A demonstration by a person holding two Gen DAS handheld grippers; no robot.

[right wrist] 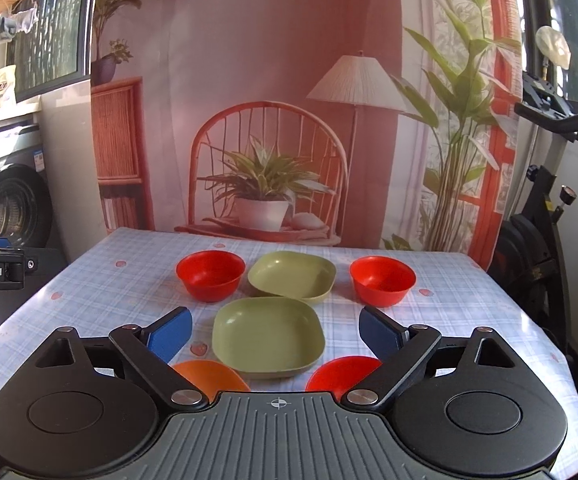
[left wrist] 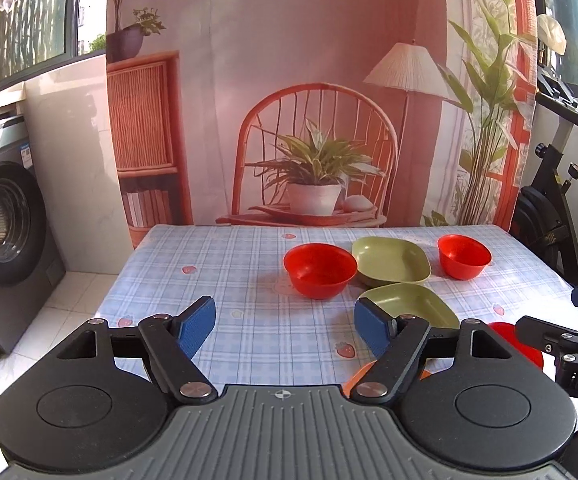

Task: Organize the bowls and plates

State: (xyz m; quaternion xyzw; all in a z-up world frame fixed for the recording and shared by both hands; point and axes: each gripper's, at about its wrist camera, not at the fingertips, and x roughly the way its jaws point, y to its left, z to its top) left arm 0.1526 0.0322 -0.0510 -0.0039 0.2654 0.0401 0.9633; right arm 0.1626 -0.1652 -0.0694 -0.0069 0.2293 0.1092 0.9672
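Note:
On the checked tablecloth (right wrist: 89, 304) stand two red bowls, one at the left (right wrist: 210, 276) and one at the right (right wrist: 382, 281), with a green square plate (right wrist: 292, 277) between them. A second green plate (right wrist: 268, 337) lies nearer, between the blue pads of my right gripper (right wrist: 275, 332), which is open and above it. An orange bowl (right wrist: 209, 376) and a red dish (right wrist: 343, 372) sit closest, partly hidden by the gripper body. My left gripper (left wrist: 285, 326) is open over bare cloth, left of the near green plate (left wrist: 409, 308) and short of the left red bowl (left wrist: 320, 270).
A washing machine (left wrist: 1, 216) stands left of the table and an exercise bike (right wrist: 545, 240) to the right. A printed backdrop (left wrist: 309, 120) hangs behind the table's far edge. The right gripper's arm (left wrist: 561, 344) shows at the right edge of the left wrist view.

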